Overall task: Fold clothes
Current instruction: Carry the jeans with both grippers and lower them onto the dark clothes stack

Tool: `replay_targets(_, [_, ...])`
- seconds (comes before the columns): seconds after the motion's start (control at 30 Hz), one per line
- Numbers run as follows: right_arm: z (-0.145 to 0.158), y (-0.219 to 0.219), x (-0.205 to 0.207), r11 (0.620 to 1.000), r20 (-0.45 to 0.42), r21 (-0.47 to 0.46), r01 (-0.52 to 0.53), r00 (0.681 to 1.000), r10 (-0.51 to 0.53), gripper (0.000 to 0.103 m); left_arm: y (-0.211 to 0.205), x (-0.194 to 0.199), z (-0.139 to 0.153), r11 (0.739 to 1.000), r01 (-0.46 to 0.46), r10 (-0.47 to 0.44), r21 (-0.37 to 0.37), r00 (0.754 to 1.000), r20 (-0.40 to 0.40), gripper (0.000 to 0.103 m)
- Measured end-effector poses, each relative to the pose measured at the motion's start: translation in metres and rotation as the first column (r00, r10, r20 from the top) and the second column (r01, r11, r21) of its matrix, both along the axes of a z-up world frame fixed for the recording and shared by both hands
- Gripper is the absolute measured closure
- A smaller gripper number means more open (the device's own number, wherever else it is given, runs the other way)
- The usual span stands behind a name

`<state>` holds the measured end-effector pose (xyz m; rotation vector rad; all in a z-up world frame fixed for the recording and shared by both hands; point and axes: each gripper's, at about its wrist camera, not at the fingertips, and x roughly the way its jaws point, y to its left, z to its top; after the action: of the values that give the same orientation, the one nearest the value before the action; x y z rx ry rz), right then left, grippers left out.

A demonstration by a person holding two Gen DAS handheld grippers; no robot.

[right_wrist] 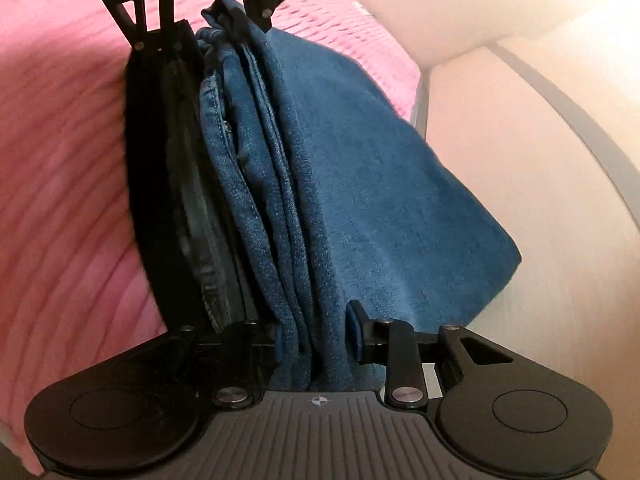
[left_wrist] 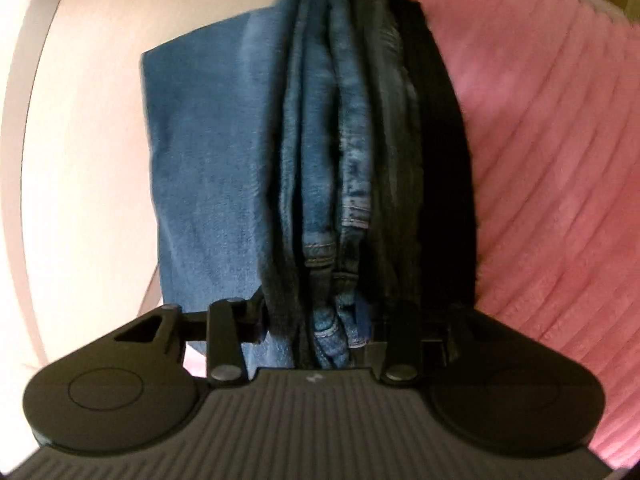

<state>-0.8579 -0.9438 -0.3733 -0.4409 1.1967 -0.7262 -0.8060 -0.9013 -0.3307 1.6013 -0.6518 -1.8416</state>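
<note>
Across most of both views a pink ribbed blanket is spreading out, filling the right side of the left wrist camera and the left side of the right wrist one, so it looks like a bed or something soft, though I can't tell exactly what's under it. Beside it a pale cream surface is curving off, with a grey strip running across it in the right view. Next biggest are the blue jeans, folded into a thick bundle of layers and stretching straight between the two claws, with one flat panel of denim hanging off toward the cream side. Stitched hems and seams are showing along the stacked edges, and the innermost layers are looking nearly black in shadow. The left claw is clamping one end of that bundle, with the bunched denim filling the whole gap between its fingers. The right claw is gripping the other end the same way, its blue pad pressing against the outer layer of the fabric. In the right view the left claw is also showing up at the far end of the jeans, pinching the wad of denim up there. Both views are a bit blurry round the edges.
</note>
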Motion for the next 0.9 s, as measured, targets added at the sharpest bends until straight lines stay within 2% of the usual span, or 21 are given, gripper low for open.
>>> replay_targets(0.17, [0.014,0.002,-0.002,0.999,0.001,0.028,0.019,1.000,-0.019,0.068,0.003,0.006,0.019,0.995,-0.084,0.086,0.045,0.995,-0.050,0.060])
replay_targets(0.23, [0.016,0.004,-0.003,0.998,-0.005,0.045,0.036,0.999,-0.036,0.061,0.006,0.011,0.029,0.989,-0.129,0.134,0.071,0.989,-0.063,0.063])
replay_targets(0.3, [0.018,0.005,-0.004,0.996,-0.012,0.070,0.060,0.998,-0.059,0.059,0.009,0.020,0.040,0.975,-0.200,0.210,0.100,0.973,-0.098,0.064])
replay_targets(0.4, [0.033,0.013,-0.010,0.987,-0.002,0.119,0.110,0.994,-0.110,0.058,0.011,0.044,0.067,0.950,-0.288,0.307,0.124,0.933,-0.186,0.064])
replay_targets(0.43, [0.041,0.015,-0.012,0.984,0.019,0.130,0.125,0.992,-0.128,0.058,0.010,0.046,0.071,0.949,-0.291,0.311,0.124,0.929,-0.199,0.064])
replay_targets(0.57, [0.051,0.018,-0.011,0.979,0.039,0.128,0.159,0.985,-0.166,0.058,0.006,0.040,0.068,0.963,-0.246,0.265,0.113,0.942,-0.207,0.064])
replay_targets(0.63, [0.052,0.015,-0.011,0.975,0.055,0.150,0.165,0.983,-0.174,0.058,0.002,0.045,0.074,0.964,-0.234,0.259,0.129,0.935,-0.242,0.064])
replay_targets(0.7, [0.055,0.012,-0.010,0.969,0.085,0.176,0.173,0.978,-0.190,0.058,-0.006,0.046,0.079,0.954,-0.249,0.288,0.168,0.917,-0.276,0.063])
replay_targets(0.77, [0.060,0.008,-0.008,0.961,0.127,0.204,0.185,0.969,-0.213,0.058,-0.011,0.050,0.081,0.938,-0.266,0.322,0.222,0.905,-0.277,0.063])
replay_targets(0.8, [0.066,0.005,-0.008,0.957,0.162,0.212,0.198,0.959,-0.234,0.058,-0.016,0.047,0.074,0.926,-0.272,0.338,0.260,0.904,-0.260,0.063])
replay_targets(0.87, [0.078,-0.004,-0.009,0.947,0.231,0.228,0.224,0.933,-0.277,0.058,-0.014,0.045,0.059,0.920,-0.261,0.332,0.291,0.915,-0.230,0.063])
replay_targets(0.9, [0.084,-0.013,-0.010,0.942,0.265,0.229,0.244,0.916,-0.302,0.058,-0.012,0.045,0.052,0.919,-0.254,0.325,0.300,0.921,-0.217,0.058])
